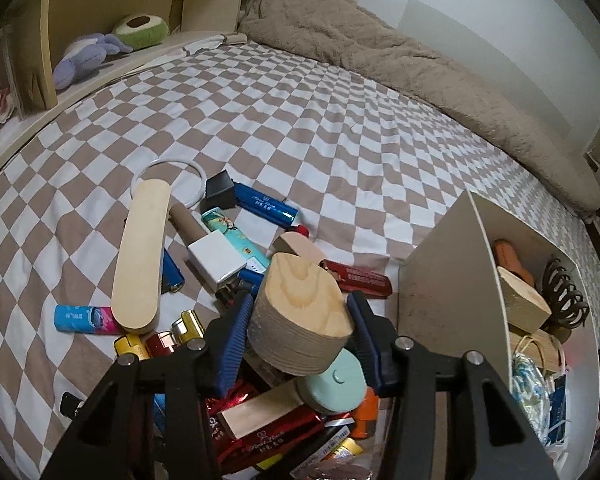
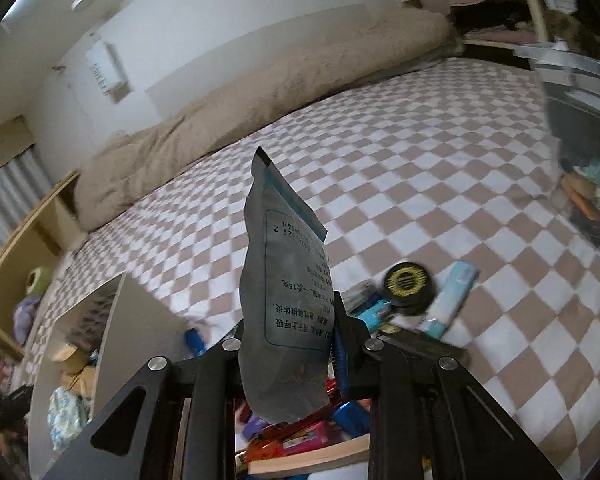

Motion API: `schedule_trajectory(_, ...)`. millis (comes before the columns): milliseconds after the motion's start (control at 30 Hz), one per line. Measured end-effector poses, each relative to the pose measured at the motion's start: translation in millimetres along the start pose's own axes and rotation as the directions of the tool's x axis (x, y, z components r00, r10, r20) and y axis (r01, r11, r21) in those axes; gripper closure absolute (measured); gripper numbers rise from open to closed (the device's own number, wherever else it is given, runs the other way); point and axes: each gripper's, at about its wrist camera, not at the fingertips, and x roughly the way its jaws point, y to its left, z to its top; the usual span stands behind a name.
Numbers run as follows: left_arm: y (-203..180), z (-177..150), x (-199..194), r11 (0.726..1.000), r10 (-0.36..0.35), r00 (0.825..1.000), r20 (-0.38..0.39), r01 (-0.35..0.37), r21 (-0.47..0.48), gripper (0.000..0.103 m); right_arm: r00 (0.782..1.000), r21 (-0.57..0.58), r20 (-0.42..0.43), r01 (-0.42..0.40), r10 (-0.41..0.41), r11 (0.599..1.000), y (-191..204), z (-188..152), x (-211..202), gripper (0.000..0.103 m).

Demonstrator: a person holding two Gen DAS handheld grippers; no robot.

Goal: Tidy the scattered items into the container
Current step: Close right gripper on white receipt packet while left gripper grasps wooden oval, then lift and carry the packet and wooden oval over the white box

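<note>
Left wrist view shows our left gripper [image 1: 300, 320] with its fingers clamped on a round pale wooden disc [image 1: 302, 312], lifted over the clutter pile on the checkered bed [image 1: 340, 120]; the white open container [image 1: 440, 288] stands just right of it. Our right gripper [image 2: 288, 344] holds a flat grey printed pouch [image 2: 286, 292] upright, the container [image 2: 140, 320] to its left, nothing between.

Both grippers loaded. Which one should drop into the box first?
Left, probably. Its gripper is shut on the wood block, with the white box open right beside it. The right gripper holds the grey pouch; the box sits farther off in its view.
</note>
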Motion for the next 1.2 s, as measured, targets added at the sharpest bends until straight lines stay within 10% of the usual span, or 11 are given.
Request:
schedule_trajectory(333,-5.1,-0.6,-4.5,1.000,-0.021,1.000,0.009,0.021,0.010,0.054,0.972,-0.155,-0.222,-0.113,0.077,0.981,56.9,-33.2,37.8,0.078)
schedule_trajectory(633,-5.3,-0.4,-7.6,1.000,-0.030,0.999,0.017,0.030,0.005,0.054,0.958,-0.065,-0.187,-0.234,0.218,0.970,56.9,-26.9,21.6,0.078)
schedule_trajectory(1100,-11.3,-1.2,-11.3,0.999,-0.038,0.999,0.024,0.037,0.018,0.054,0.964,-0.130,-0.257,-0.103,0.067,0.986,52.6,-38.3,48.7,0.078)
schedule_trajectory(1133,-11.3,-1.3,-11.5,0.999,-0.039,0.999,0.025,0.039,0.018,0.054,0.968,-0.151,-0.248,-0.086,0.047,0.985,53.7,-38.9,49.2,0.076)
schedule_trajectory(1200,-11.2,-1.2,-11.4,0.999,-0.041,0.999,0.025,0.040,0.019,0.054,0.972,-0.174,-0.232,-0.065,0.023,0.983,54.0,-40.1,47.9,0.019)
